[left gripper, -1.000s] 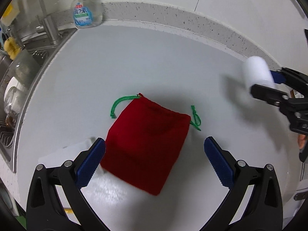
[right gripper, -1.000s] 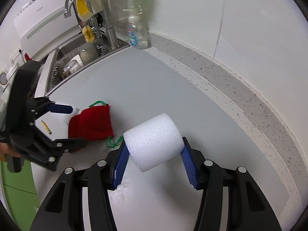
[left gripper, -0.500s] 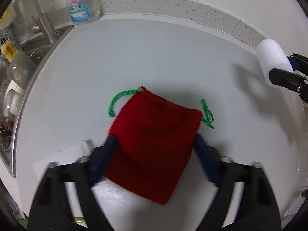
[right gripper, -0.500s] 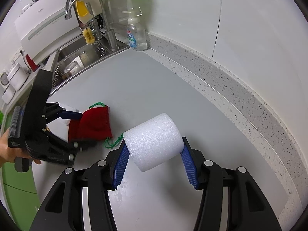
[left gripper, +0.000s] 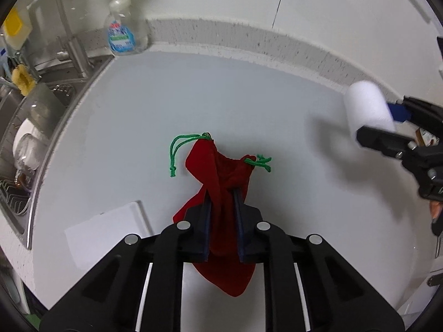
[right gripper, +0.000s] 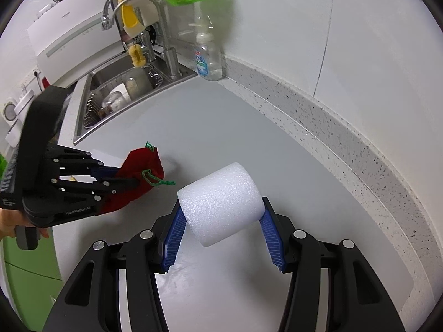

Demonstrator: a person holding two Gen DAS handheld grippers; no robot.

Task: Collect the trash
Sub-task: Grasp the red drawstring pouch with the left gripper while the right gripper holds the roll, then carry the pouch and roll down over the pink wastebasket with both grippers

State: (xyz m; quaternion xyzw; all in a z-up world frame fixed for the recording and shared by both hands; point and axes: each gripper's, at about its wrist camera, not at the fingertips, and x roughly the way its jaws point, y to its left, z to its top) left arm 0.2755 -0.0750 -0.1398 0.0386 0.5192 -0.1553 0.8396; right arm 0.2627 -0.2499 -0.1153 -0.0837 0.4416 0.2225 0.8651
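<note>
We see the red pouch [left gripper: 221, 191] bunched between our left gripper [left gripper: 222, 193], whose jaws are closing on it above the counter [left gripper: 249, 96]. Our right gripper [right gripper: 221, 215], angled downward, pinches the white foam roll [right gripper: 221, 202].

White lettering reading "GenRobot.AI" is found on the black body of the left gripper [right gripper: 126, 178] in the right wrist view. A blue-and-green label is carried on the clear soap bottle [right gripper: 207, 55] by the sink, but its print is too small to be read.
</note>
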